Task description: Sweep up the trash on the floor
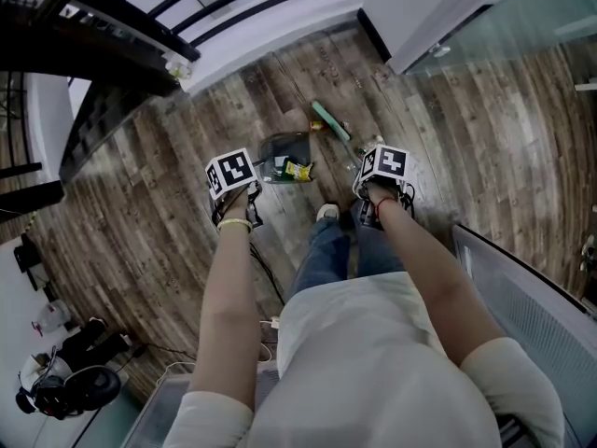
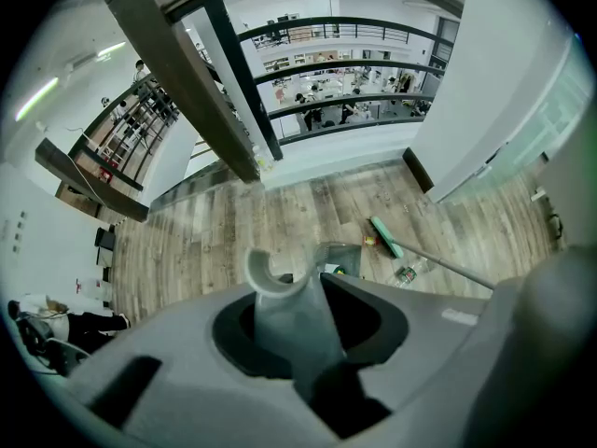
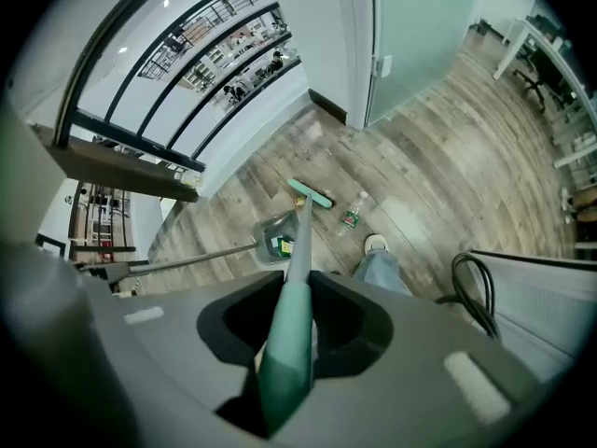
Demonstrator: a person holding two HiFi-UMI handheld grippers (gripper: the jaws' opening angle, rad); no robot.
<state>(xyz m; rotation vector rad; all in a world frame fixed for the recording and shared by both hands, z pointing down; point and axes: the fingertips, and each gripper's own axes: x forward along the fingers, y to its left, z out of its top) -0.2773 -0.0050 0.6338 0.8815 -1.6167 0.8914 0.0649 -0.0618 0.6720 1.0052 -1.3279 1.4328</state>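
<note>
I stand on a wooden floor holding a tool in each gripper. My left gripper (image 1: pixel 233 190) (image 2: pixel 291 336) is shut on the grey dustpan handle (image 2: pixel 280 311), which ends in a hook. The dustpan (image 1: pixel 285 149) (image 2: pixel 341 256) (image 3: pixel 273 236) rests on the floor ahead with a yellow-green wrapper (image 1: pixel 298 170) inside. My right gripper (image 1: pixel 381 183) (image 3: pixel 291 336) is shut on the green broom handle (image 3: pixel 287 348). The broom head (image 1: pixel 329 119) (image 2: pixel 384 236) (image 3: pixel 310 194) lies just beyond the dustpan. A plastic bottle (image 2: pixel 408 272) (image 3: pixel 352 215) lies on the floor beside the broom head.
A black railing (image 1: pixel 187 26) edges the floor ahead, over an open atrium. A white wall and glass door (image 1: pixel 485 17) stand at the far right. A grey case (image 1: pixel 532 297) with a black cable (image 3: pixel 476 287) sits at my right. My shoe (image 1: pixel 327 212) is near the dustpan.
</note>
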